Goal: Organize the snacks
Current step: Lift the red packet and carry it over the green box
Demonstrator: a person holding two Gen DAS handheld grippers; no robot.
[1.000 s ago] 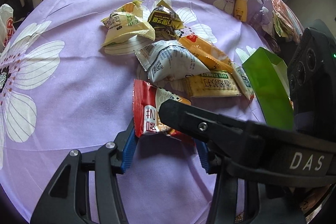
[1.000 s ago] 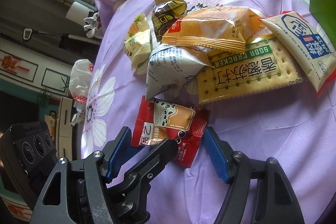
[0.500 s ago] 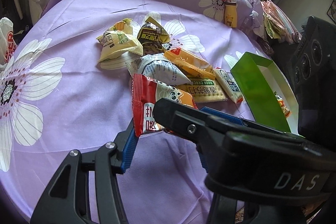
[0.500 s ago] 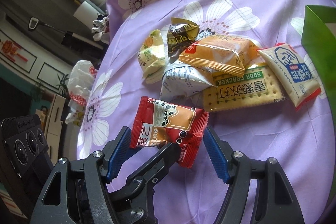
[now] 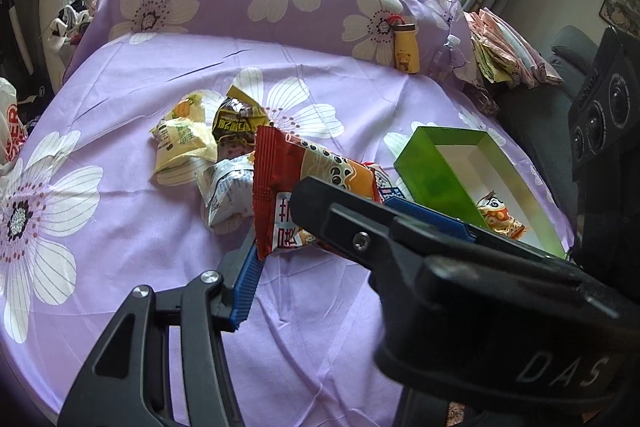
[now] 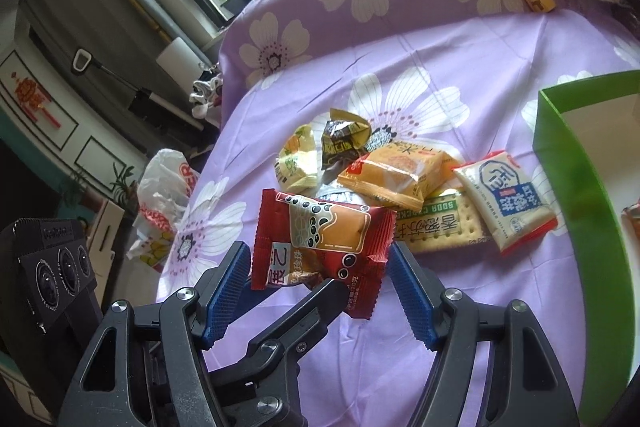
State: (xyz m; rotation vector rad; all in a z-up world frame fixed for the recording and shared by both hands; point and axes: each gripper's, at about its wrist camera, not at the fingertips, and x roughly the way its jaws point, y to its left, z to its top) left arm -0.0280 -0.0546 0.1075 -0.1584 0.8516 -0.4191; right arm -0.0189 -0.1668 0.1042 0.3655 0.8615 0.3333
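Observation:
A red snack packet point(image 5: 304, 183) with an orange milk-tea picture hangs in the air between both grippers, above the purple flowered cloth point(image 5: 120, 227); it also shows in the right wrist view point(image 6: 320, 235). My left gripper point(image 5: 320, 247) and my right gripper point(image 6: 320, 283) cross each other around it, blue pads at its sides. Which one bears it I cannot tell for sure. A pile of snacks point(image 6: 384, 175) lies beyond. A green box point(image 5: 440, 171) with a white inside holds one packet point(image 5: 498, 215).
A yellow bottle point(image 5: 406, 49) leans on the raised back of the cloth. Folded pink items point(image 5: 504, 51) lie at the far right. A white plastic bag point(image 6: 164, 195) sits off the left edge. The green box wall point(image 6: 580, 195) stands close on the right.
The red packet has been lifted off the cloth and carried up and toward the green box. Both grippers rose with it; the snack pile stayed put.

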